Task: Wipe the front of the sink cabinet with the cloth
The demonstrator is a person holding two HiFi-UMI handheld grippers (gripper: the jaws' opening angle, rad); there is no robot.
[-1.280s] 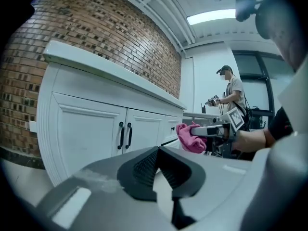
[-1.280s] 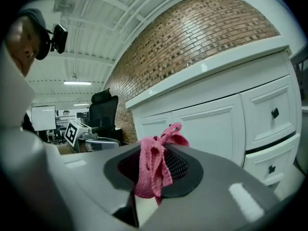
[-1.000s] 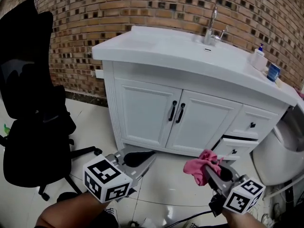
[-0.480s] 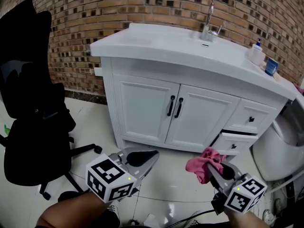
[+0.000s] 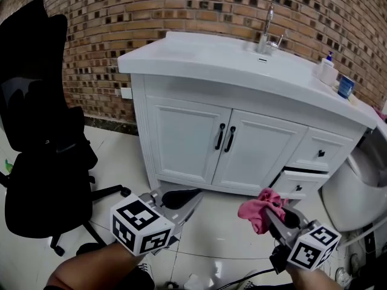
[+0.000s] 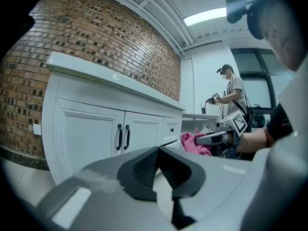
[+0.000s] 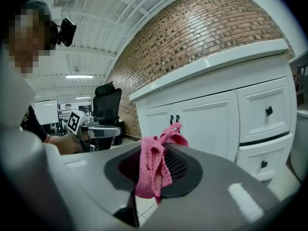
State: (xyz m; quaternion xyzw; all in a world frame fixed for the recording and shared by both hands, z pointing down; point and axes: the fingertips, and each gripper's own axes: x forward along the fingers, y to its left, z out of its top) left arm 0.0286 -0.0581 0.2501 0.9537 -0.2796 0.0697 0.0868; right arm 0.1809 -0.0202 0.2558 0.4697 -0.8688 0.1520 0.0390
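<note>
The white sink cabinet (image 5: 199, 144) stands against the brick wall, with two doors with black handles (image 5: 225, 138) and drawers at its right; the lower drawer (image 5: 297, 184) is slightly ajar. My right gripper (image 5: 273, 208) is shut on a pink cloth (image 5: 259, 209), held low in front of the drawers and apart from the cabinet. The right gripper view shows the cloth (image 7: 156, 165) pinched between the jaws. My left gripper (image 5: 181, 198) is shut with nothing in it, below the left door. The left gripper view shows the cabinet doors (image 6: 96, 138) ahead.
A black office chair (image 5: 42, 132) stands at the left. A white toilet (image 5: 354, 192) sits right of the cabinet. A tap (image 5: 266, 32), a bottle (image 5: 328, 70) and a blue cup (image 5: 347, 87) are on the counter. A person (image 6: 233, 97) stands far off.
The view has shifted slightly. Both grippers hold nearly the same place, the right one with the cloth edging a little right and down.
</note>
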